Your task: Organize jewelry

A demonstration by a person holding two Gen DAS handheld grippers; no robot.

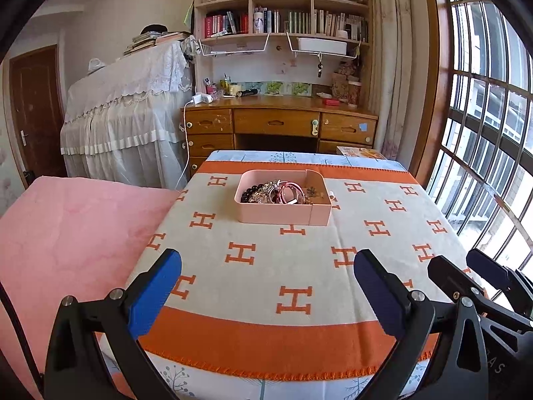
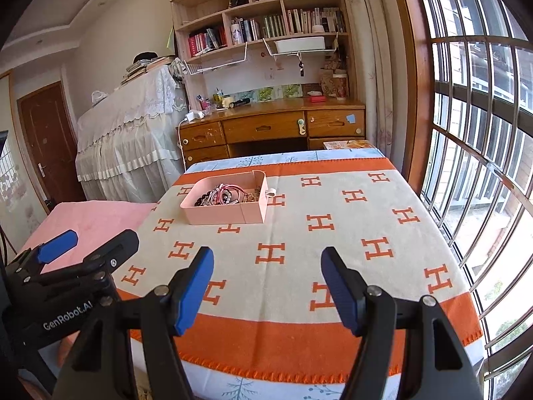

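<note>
While both grippers, left (image 1: pixel 268 286) and right (image 2: pixel 266 288), hover with fingers spread and empty, the pink tray (image 1: pixel 283 215) of jewelry (image 1: pixel 276 193) sits mid-desk (image 1: pixel 299 266), well apart from them.

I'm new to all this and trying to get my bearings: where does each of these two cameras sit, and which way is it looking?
Left wrist view: sits on the left hand-held gripper, looking forward and down over the H-patterned cloth at the pink tray of jewelry; its open blue-padded fingers show, with the right hand-held gripper at right.
Right wrist view: sits on the right hand-held gripper, facing the same way; its open fingers show, the left one at left.
Shared: tray, cloth, desk, bookshelf, barred window.
</note>
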